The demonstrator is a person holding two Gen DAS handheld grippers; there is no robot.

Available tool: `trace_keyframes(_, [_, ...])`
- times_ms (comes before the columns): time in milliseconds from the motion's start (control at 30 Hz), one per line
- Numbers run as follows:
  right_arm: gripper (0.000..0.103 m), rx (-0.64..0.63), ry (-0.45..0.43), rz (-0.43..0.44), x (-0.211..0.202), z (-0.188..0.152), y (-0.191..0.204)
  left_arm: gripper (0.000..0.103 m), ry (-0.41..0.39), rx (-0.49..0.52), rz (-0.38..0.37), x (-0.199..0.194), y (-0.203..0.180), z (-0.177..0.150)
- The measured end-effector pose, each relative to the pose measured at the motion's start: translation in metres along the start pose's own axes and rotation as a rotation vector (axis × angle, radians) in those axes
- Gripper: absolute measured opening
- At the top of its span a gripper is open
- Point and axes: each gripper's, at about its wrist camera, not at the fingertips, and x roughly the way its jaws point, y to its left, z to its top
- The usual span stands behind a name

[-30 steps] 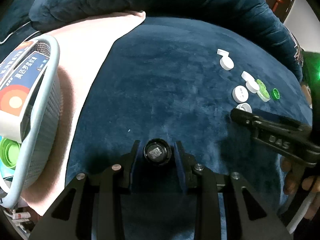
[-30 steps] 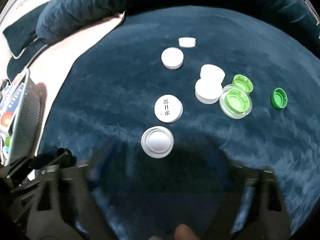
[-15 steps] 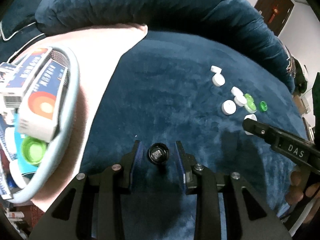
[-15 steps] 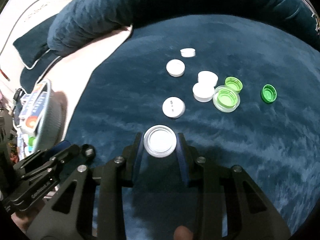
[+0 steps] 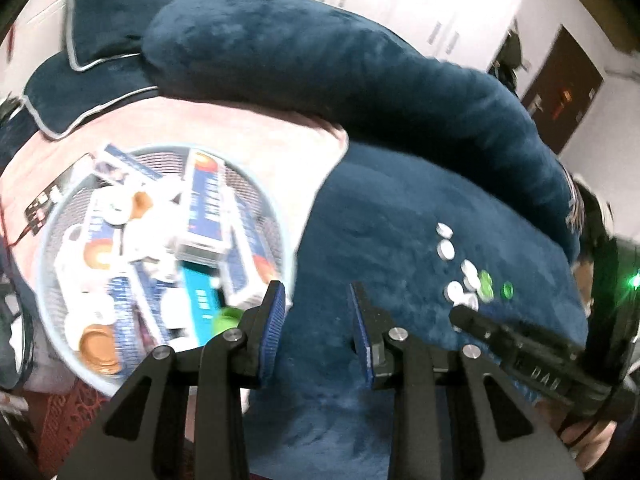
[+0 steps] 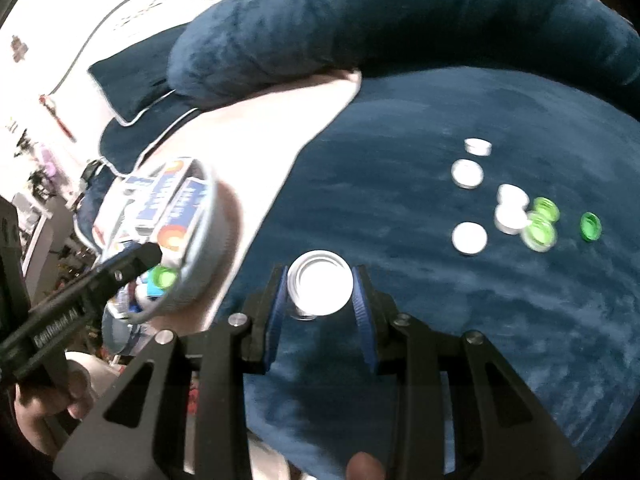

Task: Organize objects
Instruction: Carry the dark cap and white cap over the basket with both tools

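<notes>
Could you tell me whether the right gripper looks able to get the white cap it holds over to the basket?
Probably yes: the right gripper grips the white cap, and only bare bedding lies before the basket, though the left gripper hovers there.

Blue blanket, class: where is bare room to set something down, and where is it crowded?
Free: the wide blanket stretch between the pink sheet and the loose caps, and the strip nearest the camera. Crowded: the cap cluster at the right, and the basket, heaped with boxes.
</notes>
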Motion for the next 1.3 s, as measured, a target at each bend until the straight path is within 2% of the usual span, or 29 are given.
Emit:
trace_keyframes(133, [0.033, -0.017, 0.007, 0.015, 0.006, 0.0, 0.013, 0.035, 0.039, 0.0, -0.022, 0.002, 0.001, -0.005])
trace_keyframes(200, [0.033, -0.003, 0.01, 0.008, 0.007, -0.003, 0.009, 0.051, 0.082, 0.042, -0.035, 0.015, -0.013, -0.018])
trace_keyframes(233, [0.033, 0.006, 0.013, 0.002, 0.006, -0.006, 0.005, 0.066, 0.098, 0.058, -0.045, 0.021, -0.02, -0.024])
trace_keyframes(267, [0.033, 0.016, 0.017, -0.005, 0.005, -0.009, -0.001, 0.072, 0.119, 0.078, -0.059, 0.03, -0.028, -0.031])
trace_keyframes(333, [0.033, 0.033, 0.02, -0.025, 0.0, -0.013, -0.011, 0.072, 0.165, 0.131, -0.064, 0.051, -0.044, -0.045])
trace_keyframes(433, [0.033, 0.067, 0.018, -0.053, -0.006, -0.016, -0.031, 0.072, 0.195, 0.22, -0.027, 0.078, -0.064, -0.06])
trace_keyframes(533, [0.033, 0.114, 0.014, -0.062, -0.008, -0.019, -0.049, 0.072, 0.211, 0.263, 0.016, 0.104, -0.073, -0.066])
trace_keyframes(633, [0.034, 0.138, 0.021, -0.055, -0.008, -0.025, -0.062, 0.071, 0.222, 0.312, 0.078, 0.124, -0.078, -0.072])
trace_keyframes(700, [0.034, 0.151, 0.029, -0.048, -0.007, -0.029, -0.07, 0.064, 0.221, 0.348, 0.101, 0.132, -0.083, -0.076])
trace_keyframes(733, [0.034, 0.156, 0.032, -0.046, -0.006, -0.03, -0.073, 0.056, 0.221, 0.362, 0.109, 0.134, -0.084, -0.079])
trace_keyframes(767, [0.034, 0.163, 0.035, -0.044, -0.005, -0.031, -0.076, 0.04, 0.228, 0.381, 0.115, 0.137, -0.085, -0.082])
trace_keyframes(800, [0.034, 0.167, 0.036, -0.043, -0.005, -0.032, -0.078, 0.03, 0.24, 0.386, 0.109, 0.138, -0.084, -0.084])
trace_keyframes(1067, [0.034, 0.179, 0.025, -0.029, -0.008, -0.03, -0.081, 0.031, 0.194, 0.298, 0.027, 0.101, -0.071, -0.075])
trace_keyframes(1300, [0.034, 0.127, 0.016, -0.008, -0.011, -0.025, -0.048, 0.031, 0.05, 0.207, -0.003, 0.029, -0.047, -0.036])
